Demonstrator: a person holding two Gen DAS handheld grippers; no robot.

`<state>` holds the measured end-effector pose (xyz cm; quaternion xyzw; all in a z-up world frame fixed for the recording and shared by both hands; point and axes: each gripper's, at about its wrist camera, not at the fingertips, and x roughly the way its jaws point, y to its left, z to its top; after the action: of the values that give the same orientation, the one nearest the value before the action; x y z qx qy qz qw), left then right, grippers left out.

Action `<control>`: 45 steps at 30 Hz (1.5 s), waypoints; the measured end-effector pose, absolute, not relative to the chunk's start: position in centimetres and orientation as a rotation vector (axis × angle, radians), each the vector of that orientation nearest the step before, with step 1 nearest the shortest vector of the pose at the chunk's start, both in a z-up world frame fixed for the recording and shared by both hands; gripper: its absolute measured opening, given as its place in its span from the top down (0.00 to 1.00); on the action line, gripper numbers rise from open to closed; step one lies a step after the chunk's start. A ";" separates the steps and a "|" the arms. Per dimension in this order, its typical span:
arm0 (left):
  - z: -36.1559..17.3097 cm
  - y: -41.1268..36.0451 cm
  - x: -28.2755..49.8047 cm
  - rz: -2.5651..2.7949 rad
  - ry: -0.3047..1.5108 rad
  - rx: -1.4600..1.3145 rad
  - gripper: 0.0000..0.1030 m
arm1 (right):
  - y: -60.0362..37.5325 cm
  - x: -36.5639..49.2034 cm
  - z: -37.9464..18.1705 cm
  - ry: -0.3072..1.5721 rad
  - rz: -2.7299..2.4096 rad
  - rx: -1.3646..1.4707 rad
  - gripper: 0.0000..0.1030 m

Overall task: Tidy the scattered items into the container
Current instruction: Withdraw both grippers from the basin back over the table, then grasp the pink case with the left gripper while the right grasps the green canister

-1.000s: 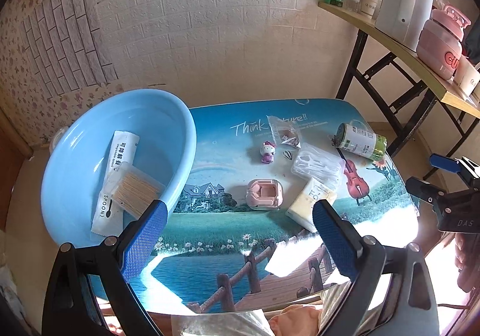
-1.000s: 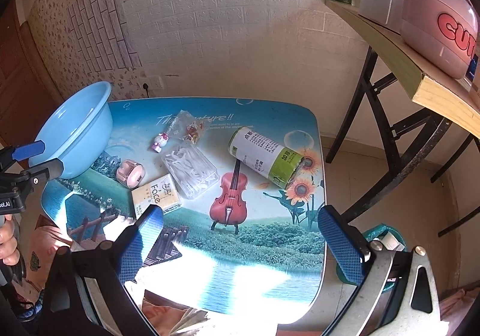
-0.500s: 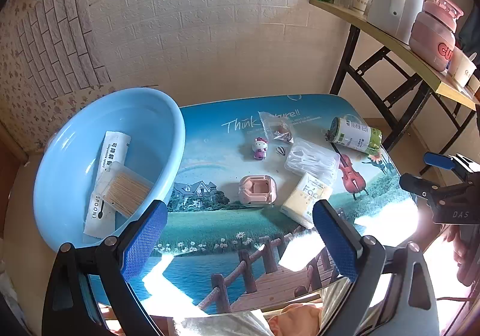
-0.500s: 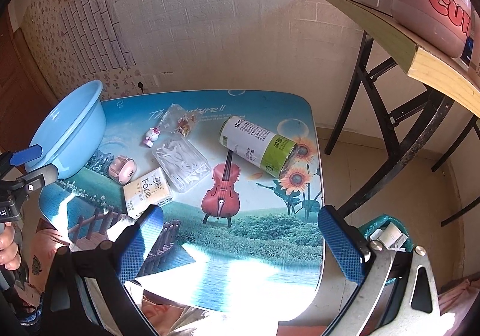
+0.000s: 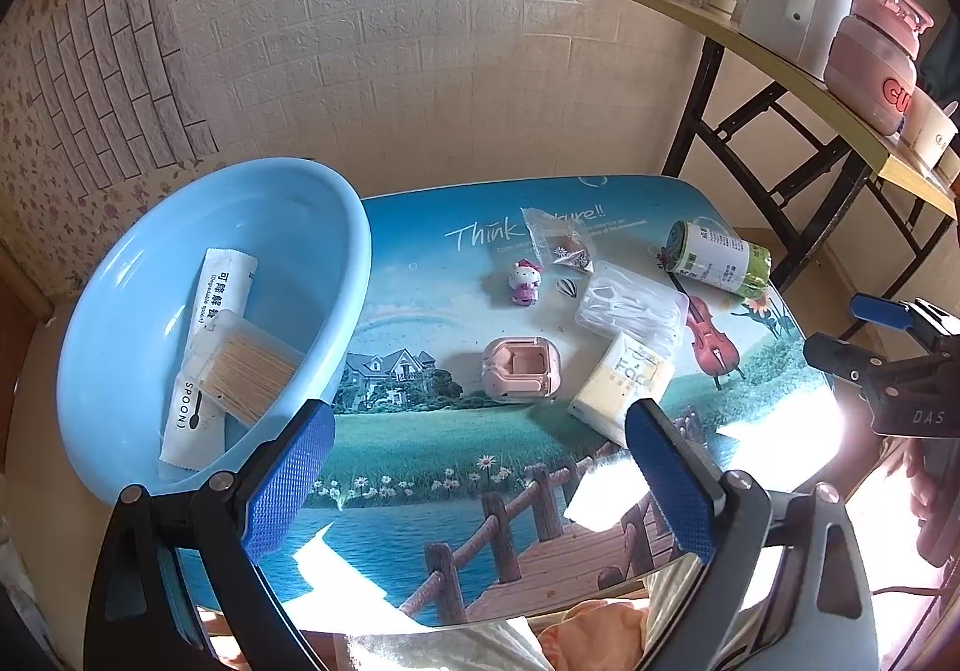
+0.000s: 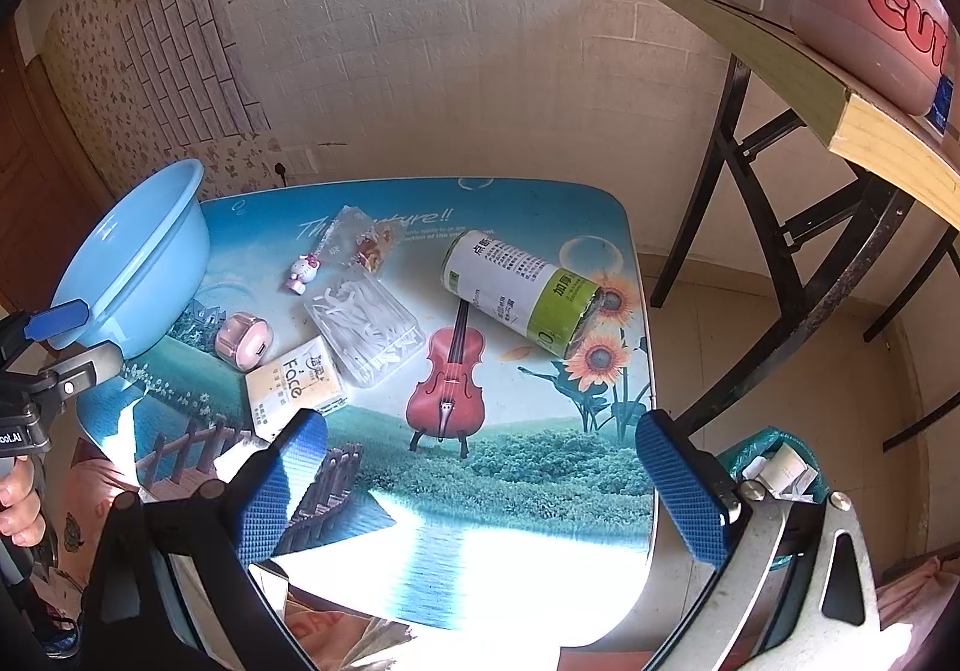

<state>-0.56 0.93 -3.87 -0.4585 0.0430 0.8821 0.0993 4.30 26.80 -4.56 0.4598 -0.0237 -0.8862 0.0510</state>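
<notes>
A light blue basin (image 5: 120,275) (image 6: 150,245) stands at the table's left end and holds a spoon packet (image 5: 207,347) and a box of cotton swabs (image 5: 252,371). On the table lie a pink case (image 5: 521,370) (image 6: 243,340), a yellow "Face" tissue pack (image 5: 621,386) (image 6: 294,383), a clear box of floss picks (image 5: 630,302) (image 6: 363,329), a Hello Kitty figure (image 5: 525,281) (image 6: 303,272), a clear snack bag (image 5: 555,242) (image 6: 360,242) and a green-white canister (image 5: 717,257) (image 6: 522,299). My left gripper (image 5: 474,485) is open and empty above the near edge. My right gripper (image 6: 480,491) is open and empty above the near right.
A picture-printed table (image 5: 420,431) (image 6: 516,455) stands against a white brick wall. A wooden shelf on black legs (image 5: 798,71) (image 6: 810,101) at the right carries a kettle, bottles and a pink pot. A bin with a teal bag (image 6: 774,467) stands beside the table's right side.
Both grippers have drawn back and risen slightly, so the table looks a little farther. The left view has swung a bit to the right. No item has moved; both grippers stay open.
</notes>
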 end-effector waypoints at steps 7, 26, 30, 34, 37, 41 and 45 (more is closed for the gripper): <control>-4.6 1.3 -1.0 2.586 0.138 -1.376 0.05 | 27.3 3.8 -4.8 -0.080 -2.707 1.411 0.00; -9.1 2.7 -4.8 2.560 0.011 -1.499 0.05 | 28.7 1.1 -6.4 -0.037 -2.702 1.455 0.00; -10.0 3.1 -5.5 2.579 0.010 -1.518 0.07 | 28.8 0.2 -6.7 -0.026 -2.699 1.453 0.00; -10.5 3.2 -6.5 2.578 -0.037 -1.539 0.13 | 28.6 -0.7 -6.9 0.018 -2.690 1.448 0.00; -10.9 3.5 -7.1 2.567 -0.018 -1.547 0.19 | 28.3 -1.5 -7.0 0.061 -2.656 1.442 0.00; -11.6 4.0 -7.5 2.565 0.045 -1.544 0.26 | 27.8 -2.3 -6.9 0.178 -2.617 1.387 0.00; -12.2 4.1 -7.8 2.544 0.065 -1.551 0.36 | 27.8 -3.5 -7.0 0.245 -2.557 1.347 0.00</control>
<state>-7.80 4.10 -12.18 -0.5188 0.0216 0.8508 0.0806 -3.50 27.80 -6.98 0.4612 0.0838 -0.8751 0.1204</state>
